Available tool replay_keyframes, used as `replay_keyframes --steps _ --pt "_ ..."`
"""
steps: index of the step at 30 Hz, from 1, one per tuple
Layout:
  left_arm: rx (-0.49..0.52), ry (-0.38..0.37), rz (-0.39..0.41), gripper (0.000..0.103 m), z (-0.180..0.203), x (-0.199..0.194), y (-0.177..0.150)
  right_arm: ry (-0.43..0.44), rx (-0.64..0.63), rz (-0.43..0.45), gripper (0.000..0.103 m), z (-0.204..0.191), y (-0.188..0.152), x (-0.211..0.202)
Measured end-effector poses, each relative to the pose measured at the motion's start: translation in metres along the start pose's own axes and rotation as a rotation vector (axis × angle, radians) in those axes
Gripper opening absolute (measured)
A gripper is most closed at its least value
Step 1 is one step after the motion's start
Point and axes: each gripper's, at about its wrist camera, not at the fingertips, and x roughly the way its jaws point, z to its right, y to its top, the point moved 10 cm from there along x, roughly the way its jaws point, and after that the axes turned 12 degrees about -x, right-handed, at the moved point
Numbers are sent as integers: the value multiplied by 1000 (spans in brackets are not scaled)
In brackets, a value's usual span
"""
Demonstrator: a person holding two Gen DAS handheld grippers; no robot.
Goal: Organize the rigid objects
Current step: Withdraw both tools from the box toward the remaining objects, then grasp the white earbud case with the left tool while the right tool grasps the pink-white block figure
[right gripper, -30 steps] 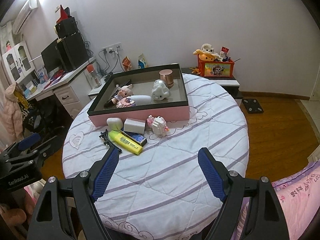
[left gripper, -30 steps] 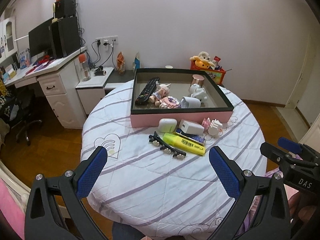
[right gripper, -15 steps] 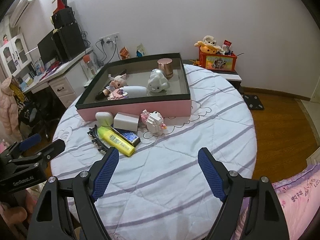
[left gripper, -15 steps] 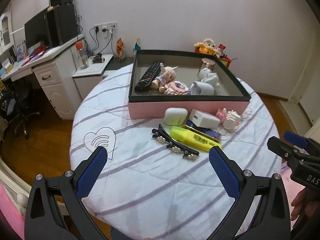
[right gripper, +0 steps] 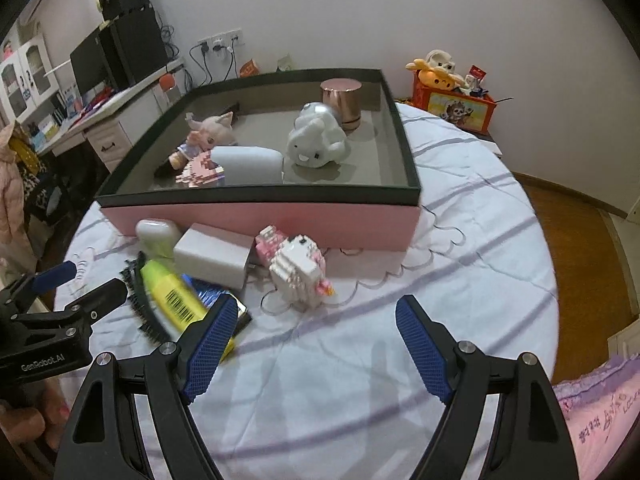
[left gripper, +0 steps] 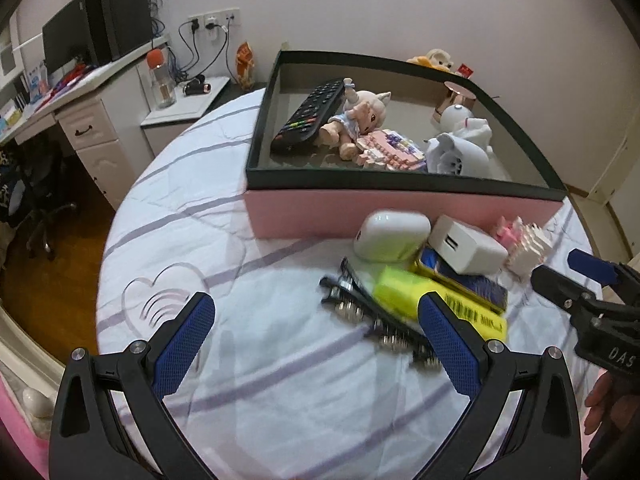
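A pink box with a dark rim (left gripper: 360, 210) (right gripper: 256, 216) stands on the round table and holds a remote (left gripper: 308, 114), a doll (left gripper: 356, 120), a white cloud toy (right gripper: 316, 140) and a copper cup (right gripper: 342, 98). In front of it lie a white earbud case (left gripper: 390, 236), a white charger (left gripper: 466, 244) (right gripper: 212, 256), a yellow highlighter (left gripper: 436, 300) (right gripper: 172, 298), a black hair clip (left gripper: 372, 320) and a pink-and-white block toy (right gripper: 298, 266). My left gripper (left gripper: 316, 322) hangs open just short of the clip. My right gripper (right gripper: 316, 326) hangs open near the block toy.
The table wears a white cloth with purple stripes (left gripper: 192, 216). A desk with a monitor (left gripper: 92, 36) stands at the left, wooden floor (right gripper: 580, 232) lies to the right, and an orange toy box (right gripper: 452, 98) sits behind the table. A pink bedspread (right gripper: 600, 420) shows at the lower right.
Both grippers have come forward and down toward the table; the box and the loose items look much larger and nearer. Both stay open with nothing in them.
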Motion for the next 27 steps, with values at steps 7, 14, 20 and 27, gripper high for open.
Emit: replay_keyframes --steps 7,14,20,27 --pt "13 -6 -7 103 14 22 10 20 -14 -10 83 0 7 21" --pt "3 -21 -5 102 24 33 13 87 -28 18 72 -4 11 18" --pt "-16 -27 -3 102 24 37 17 93 -35 16 62 -4 11 17" --pt "-28 -26 18 100 26 43 22 117 -38 -6 53 -6 11 33"
